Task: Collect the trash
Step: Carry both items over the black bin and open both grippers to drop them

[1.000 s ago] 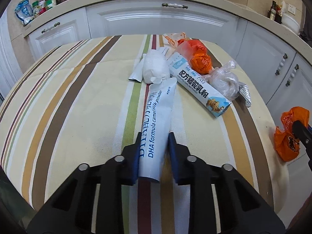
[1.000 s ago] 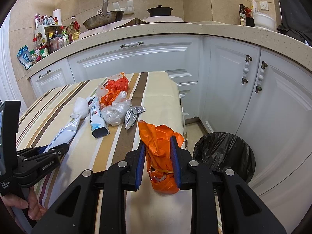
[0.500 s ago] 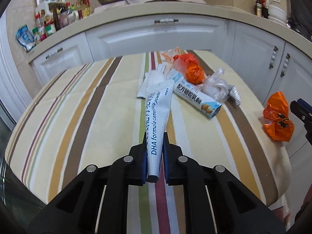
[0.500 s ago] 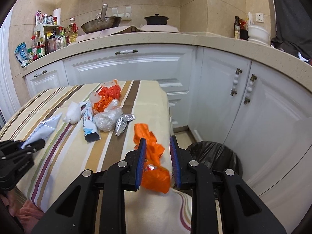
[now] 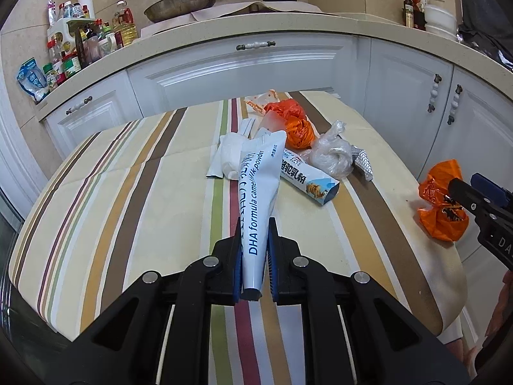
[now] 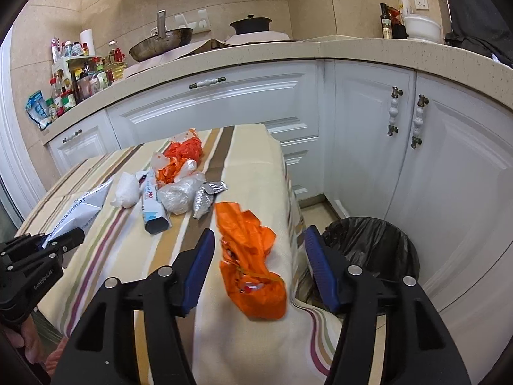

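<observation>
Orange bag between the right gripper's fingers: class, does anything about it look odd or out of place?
Yes. The orange bag sits between the right gripper fingers, but they are opening and no longer touch it. It is blurred at its lower end and lies over the table edge, not above the bin, so it may miss.

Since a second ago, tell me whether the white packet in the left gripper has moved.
Yes. The white packet, clamped in the left gripper, has lifted off the striped table; its far end now overlaps the trash pile.
</observation>
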Demonstrator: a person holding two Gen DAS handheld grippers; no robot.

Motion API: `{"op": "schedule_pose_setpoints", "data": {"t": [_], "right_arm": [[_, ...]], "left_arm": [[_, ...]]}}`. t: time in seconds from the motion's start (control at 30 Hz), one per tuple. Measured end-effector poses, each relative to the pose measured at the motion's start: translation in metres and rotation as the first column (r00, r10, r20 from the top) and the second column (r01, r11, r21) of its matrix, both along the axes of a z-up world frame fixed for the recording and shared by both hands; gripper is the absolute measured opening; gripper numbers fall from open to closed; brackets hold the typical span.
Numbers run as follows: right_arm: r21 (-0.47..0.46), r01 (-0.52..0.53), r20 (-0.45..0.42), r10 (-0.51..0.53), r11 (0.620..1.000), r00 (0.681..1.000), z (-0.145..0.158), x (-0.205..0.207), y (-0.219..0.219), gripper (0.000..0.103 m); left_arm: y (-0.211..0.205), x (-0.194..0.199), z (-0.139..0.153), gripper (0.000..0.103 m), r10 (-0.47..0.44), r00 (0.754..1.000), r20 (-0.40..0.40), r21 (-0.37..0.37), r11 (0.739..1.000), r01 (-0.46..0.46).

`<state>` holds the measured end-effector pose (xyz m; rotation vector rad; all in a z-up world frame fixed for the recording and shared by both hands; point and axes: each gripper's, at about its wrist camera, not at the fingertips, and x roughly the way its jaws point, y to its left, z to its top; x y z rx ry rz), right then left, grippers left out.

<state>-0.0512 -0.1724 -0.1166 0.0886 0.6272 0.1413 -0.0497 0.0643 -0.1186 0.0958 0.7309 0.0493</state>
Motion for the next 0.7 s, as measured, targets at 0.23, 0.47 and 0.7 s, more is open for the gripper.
{"op": "schedule_pose_setpoints", "data": {"t": [0.23, 0.47, 0.7], "right_arm": [[-0.02, -0.031, -0.063, 0.03, 0.999, 0.998, -0.015, 0.011, 0.008, 0.027], [-0.081, 0.003, 0.006, -0.002, 0.997, 1.0, -0.001, 0.001, 0.005, 0.023], [-0.105, 0.101, 0.048, -0.097, 0.989, 0.994, 0.012, 0.002, -0.032, 0.023]], "left_arm": [[0.002, 0.003, -0.004, 0.012, 0.012, 1.0, -0.013, 0.009, 1.0, -0.012], [-0.009, 0.006, 0.001, 0.012, -0.008, 1.0, -0.002, 0.025, 1.0, 0.008], [-0.054, 0.019, 0.016, 0.012, -0.119, 0.992, 0.042, 0.044, 0.992, 0.117]]}}
